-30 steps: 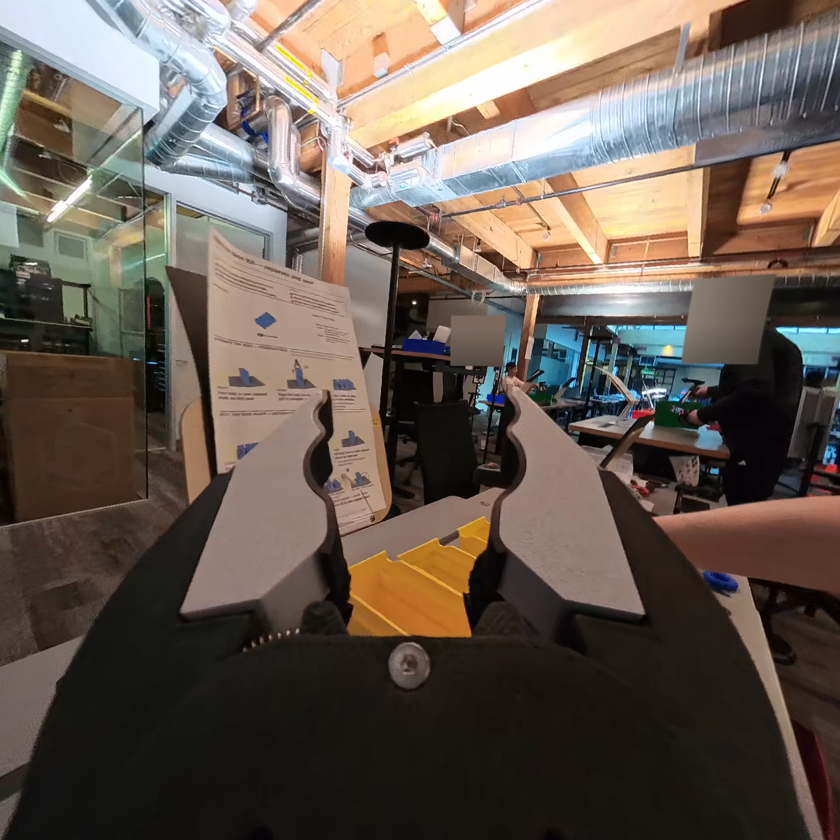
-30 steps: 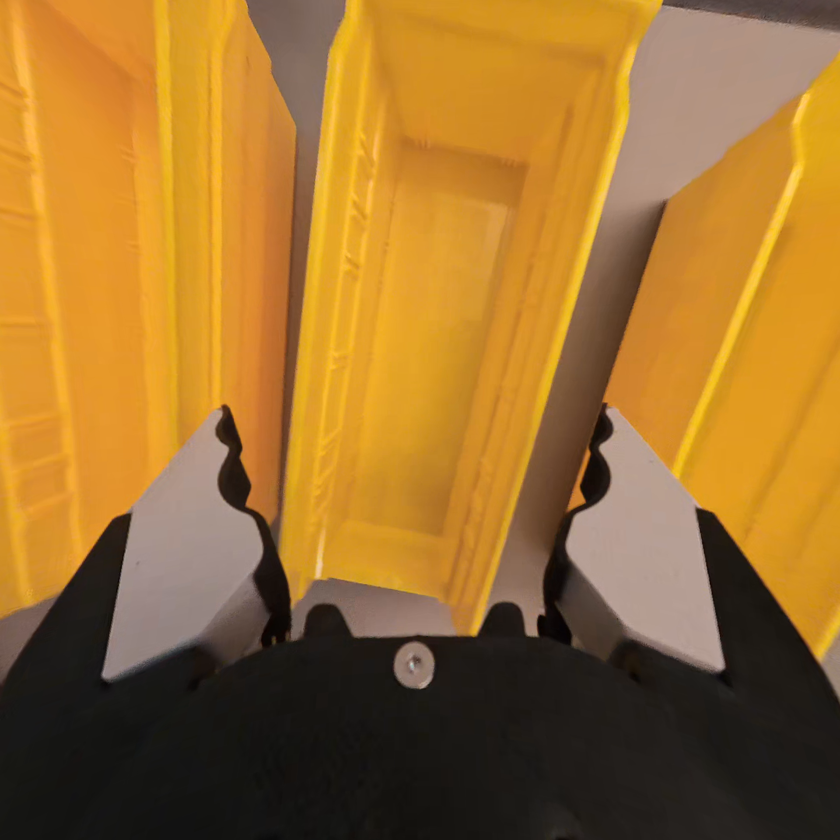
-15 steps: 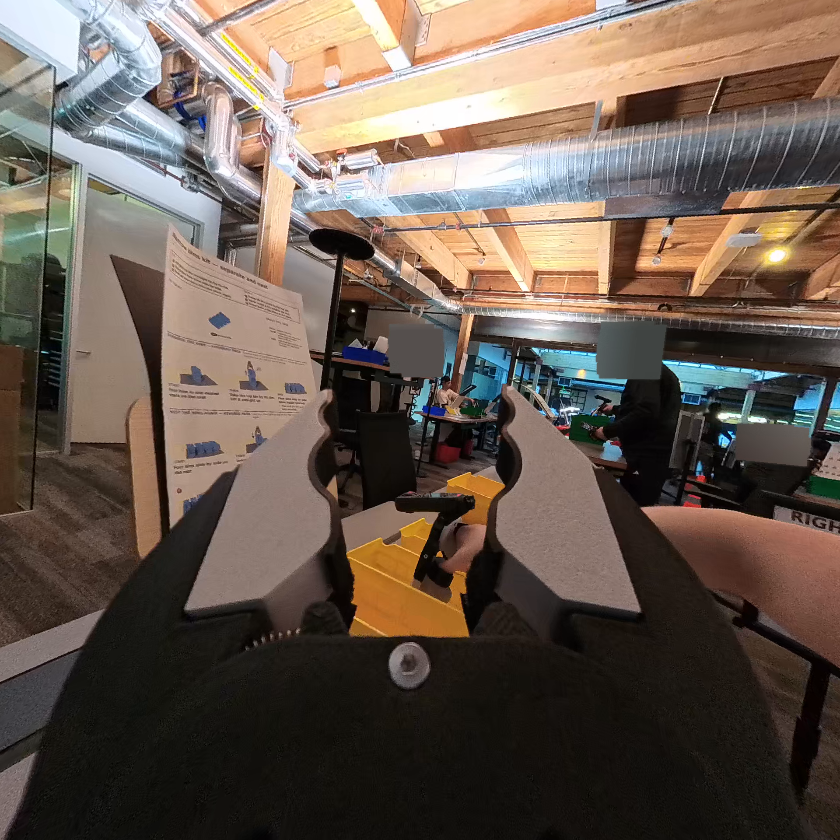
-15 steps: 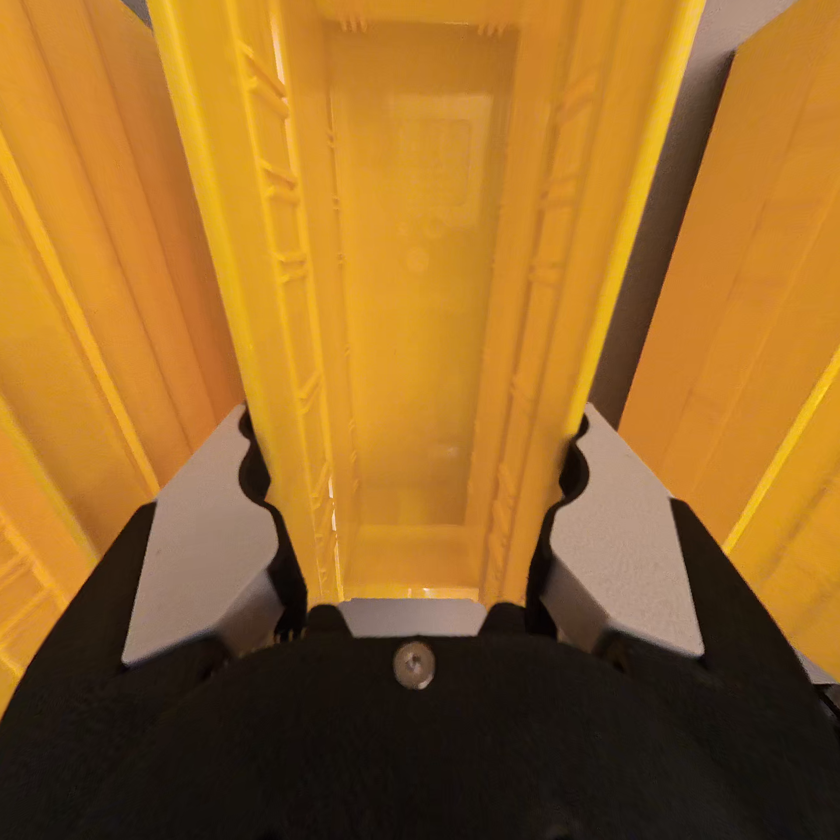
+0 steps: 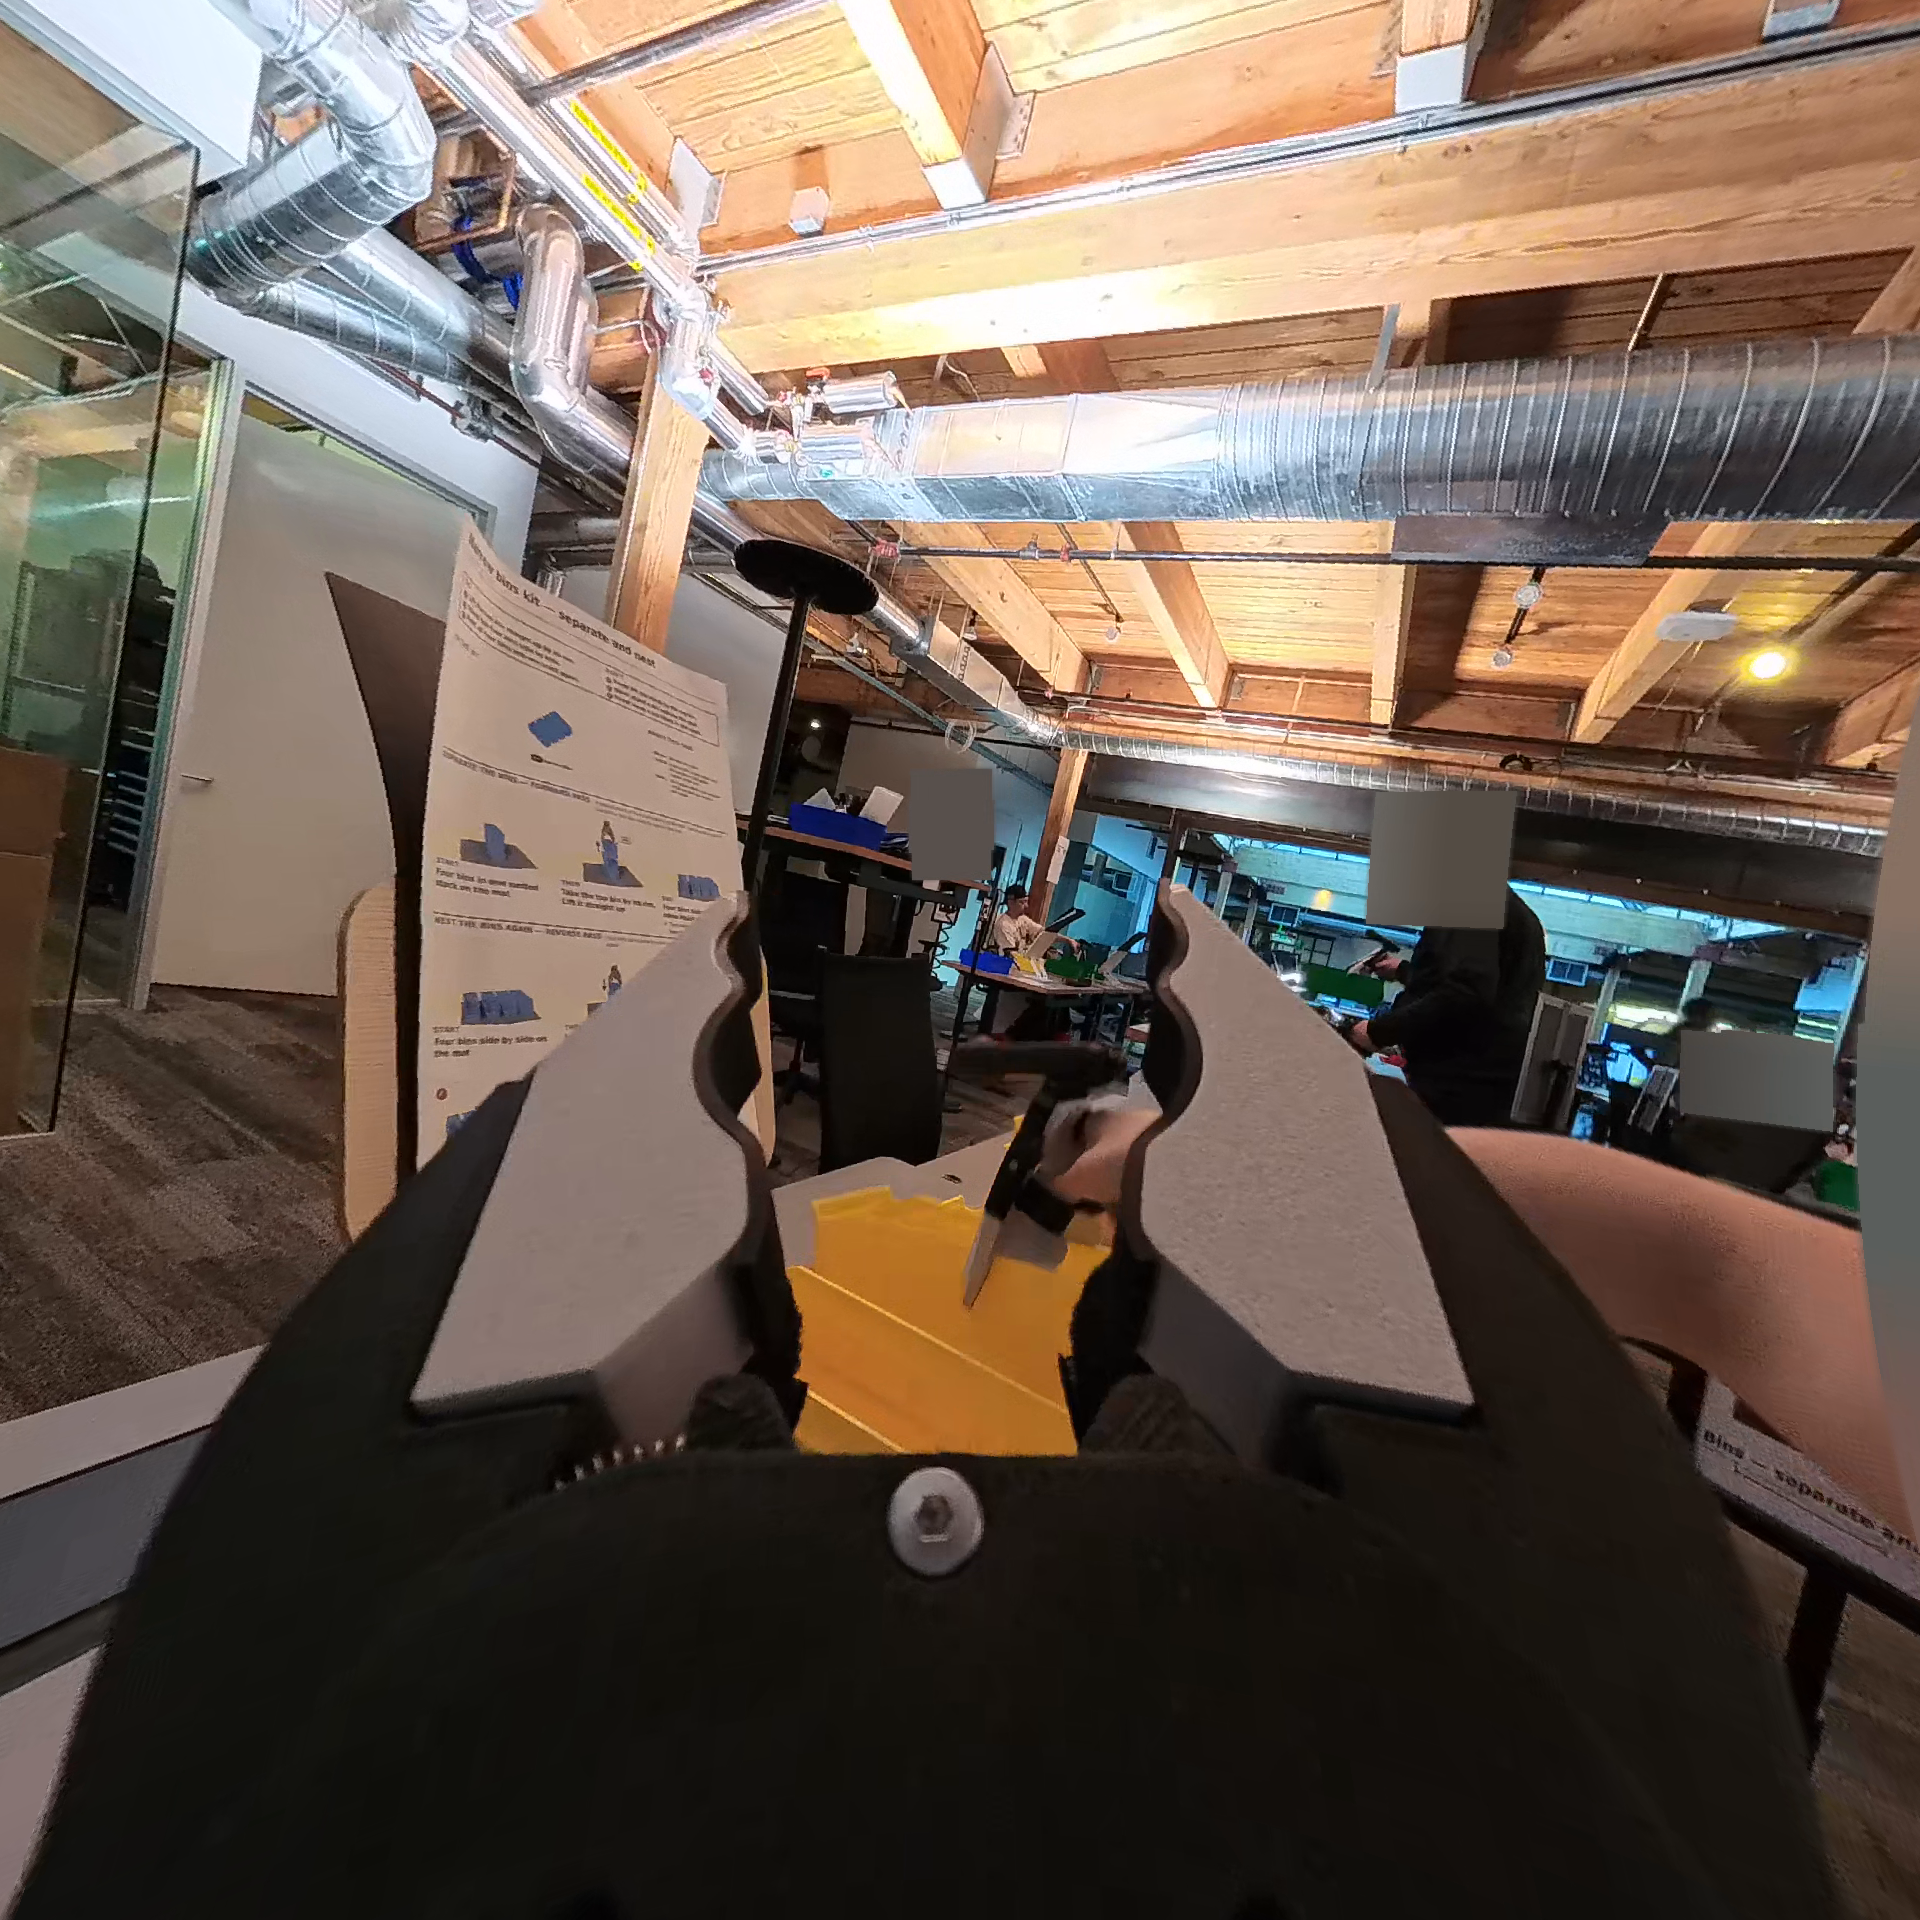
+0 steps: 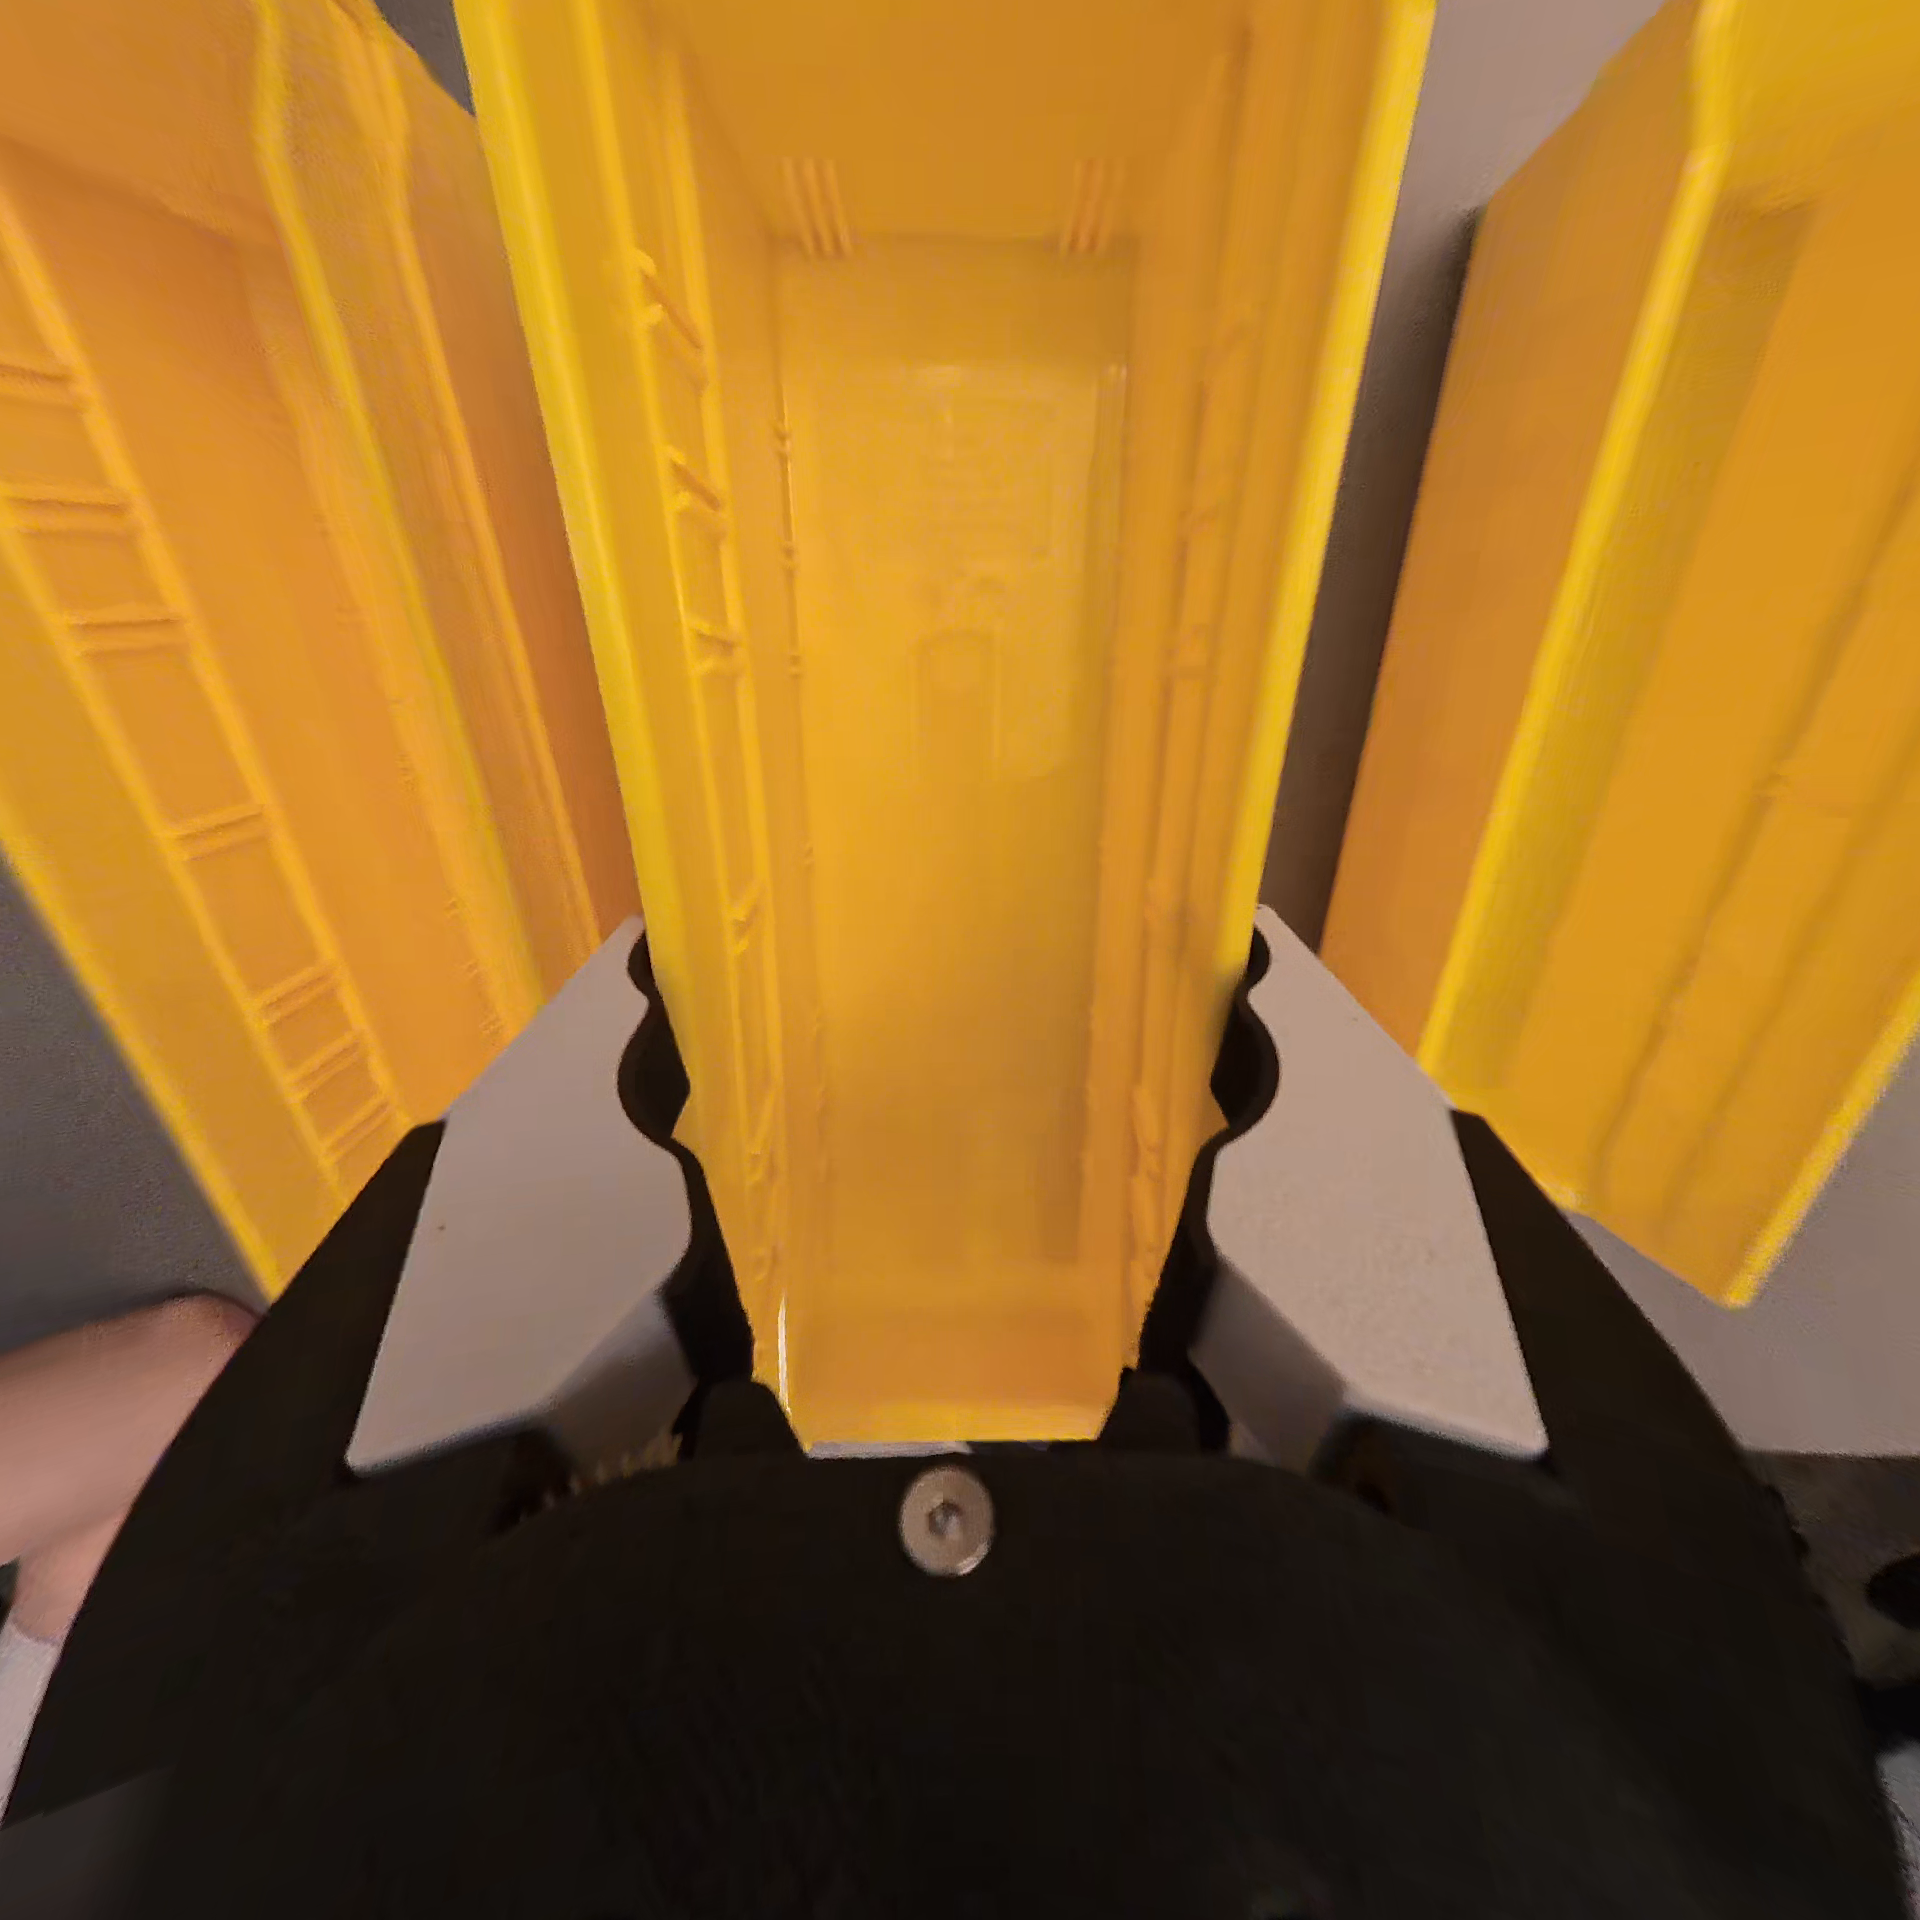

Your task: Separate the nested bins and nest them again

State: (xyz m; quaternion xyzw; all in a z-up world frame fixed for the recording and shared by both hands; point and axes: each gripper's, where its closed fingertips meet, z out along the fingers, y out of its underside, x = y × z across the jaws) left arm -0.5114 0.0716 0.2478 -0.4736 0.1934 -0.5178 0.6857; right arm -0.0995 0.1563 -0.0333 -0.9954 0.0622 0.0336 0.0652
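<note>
Three yellow bins stand side by side on the grey table [image 6: 62, 1091] in the right wrist view. My right gripper [image 6: 951, 935] is over the near end of the middle bin [image 6: 956, 623], and both pads press on the outside of its long side walls. The left bin [image 6: 208, 623] and the right bin [image 6: 1683, 675] stand apart from it. My left gripper [image 5: 951, 914] is open and empty, raised and pointing over the bins [image 5: 914, 1351] into the room. The right gripper also shows in the left wrist view [image 5: 1023, 1184], low over the bins, held by a hand.
An instruction sheet [image 5: 561, 831] stands on a board behind the table at the left. A person's forearm [image 5: 1662, 1278] reaches in from the right. A hand [image 6: 83, 1434] shows at the lower left of the right wrist view. Desks, chairs and people are far behind.
My right gripper moved forward over the middle bin and its fingers closed from wide open onto the bin's side walls. My left gripper stayed open, its view swinging a little.
</note>
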